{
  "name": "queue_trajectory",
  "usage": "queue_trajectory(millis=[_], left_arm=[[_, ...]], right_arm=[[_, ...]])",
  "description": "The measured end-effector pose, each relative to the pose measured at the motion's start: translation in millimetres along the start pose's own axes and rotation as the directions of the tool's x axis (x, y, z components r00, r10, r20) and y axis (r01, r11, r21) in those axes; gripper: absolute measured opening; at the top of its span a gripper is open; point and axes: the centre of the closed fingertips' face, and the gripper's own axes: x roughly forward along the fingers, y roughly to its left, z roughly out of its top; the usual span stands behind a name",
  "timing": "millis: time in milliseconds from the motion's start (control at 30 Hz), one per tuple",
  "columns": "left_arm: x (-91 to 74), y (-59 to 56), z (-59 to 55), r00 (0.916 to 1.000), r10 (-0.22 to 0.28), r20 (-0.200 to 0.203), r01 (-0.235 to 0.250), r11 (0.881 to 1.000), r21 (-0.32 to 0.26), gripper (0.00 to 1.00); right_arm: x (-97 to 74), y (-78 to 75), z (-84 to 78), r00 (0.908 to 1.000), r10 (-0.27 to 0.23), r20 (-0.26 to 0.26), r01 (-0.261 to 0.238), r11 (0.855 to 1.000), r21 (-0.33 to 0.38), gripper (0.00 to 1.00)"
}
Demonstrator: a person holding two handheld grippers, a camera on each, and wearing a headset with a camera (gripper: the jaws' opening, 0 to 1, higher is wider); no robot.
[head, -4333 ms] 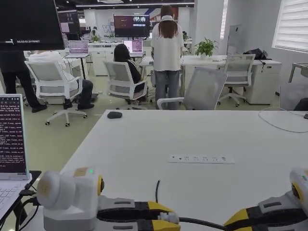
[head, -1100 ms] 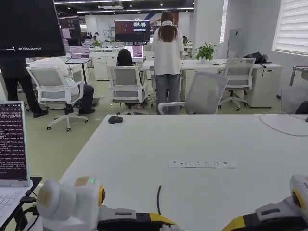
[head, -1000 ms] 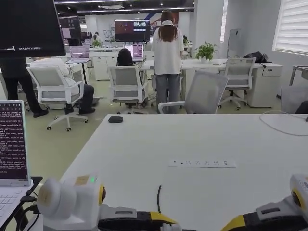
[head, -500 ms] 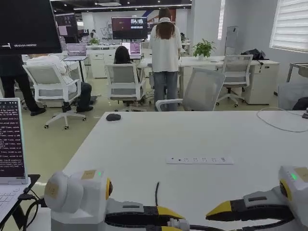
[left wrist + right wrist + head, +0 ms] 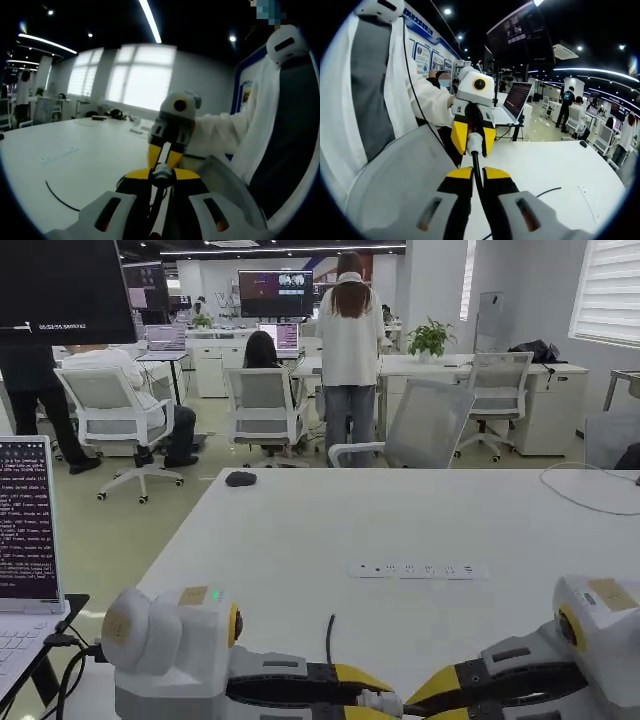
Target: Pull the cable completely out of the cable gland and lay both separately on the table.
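Note:
The white cable gland (image 5: 382, 703) hangs above the table's near edge, and my left gripper (image 5: 372, 698) is shut on it from the left. My right gripper (image 5: 416, 702) faces it from the right, shut on the black cable (image 5: 476, 172) a short way from the gland (image 5: 474, 143). The two sets of jaws nearly meet. In the left gripper view the gland (image 5: 161, 173) sits between my yellow-tipped jaws, with the right gripper (image 5: 169, 150) just ahead. The cable's free end (image 5: 328, 637) lies on the white table (image 5: 300, 530) and runs back under the grippers.
A power strip (image 5: 418, 570) is set flat into the table's middle. A black mouse (image 5: 240, 478) rests at the far left edge and a thin white cable loop (image 5: 585, 498) at the far right. An open laptop (image 5: 25, 525) stands to the left. Office chairs and people are beyond.
My right gripper has slid left along the cable, closing the gap to the gland. The left gripper still holds the gland. The head camera has shifted a little.

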Motion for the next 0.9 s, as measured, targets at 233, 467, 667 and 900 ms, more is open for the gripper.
queue_trajectory(millis=[233, 467, 667, 900], left_arm=[[0.4, 2.4, 1.3, 1.0, 0.003, 0.004, -0.003, 1.0, -0.001, 0.16], [1.1, 3.4, -0.8, 1.0, 0.003, -0.003, -0.003, 1.0, -0.001, 0.17], [-2.6, 5.3, -2.1, 0.9999, 0.009, -0.005, -0.009, 1.0, -0.006, 0.17], [-13.8, 13.1, -0.9, 0.9987, 0.05, -0.008, -0.05, 0.999, -0.005, 0.17]], right_arm=[[-0.1, -2.1, -0.2, 1.0, -0.006, 0.002, 0.006, 1.0, 0.003, 0.05], [0.3, -1.1, -3.0, 1.0, -0.007, -0.003, 0.007, 1.0, 0.006, 0.04], [-2.7, -2.4, -6.7, 0.9999, -0.01, -0.014, 0.01, 1.0, 0.007, 0.04], [-16.1, -9.4, -14.4, 0.9986, -0.049, -0.022, 0.049, 0.998, 0.027, 0.04]])
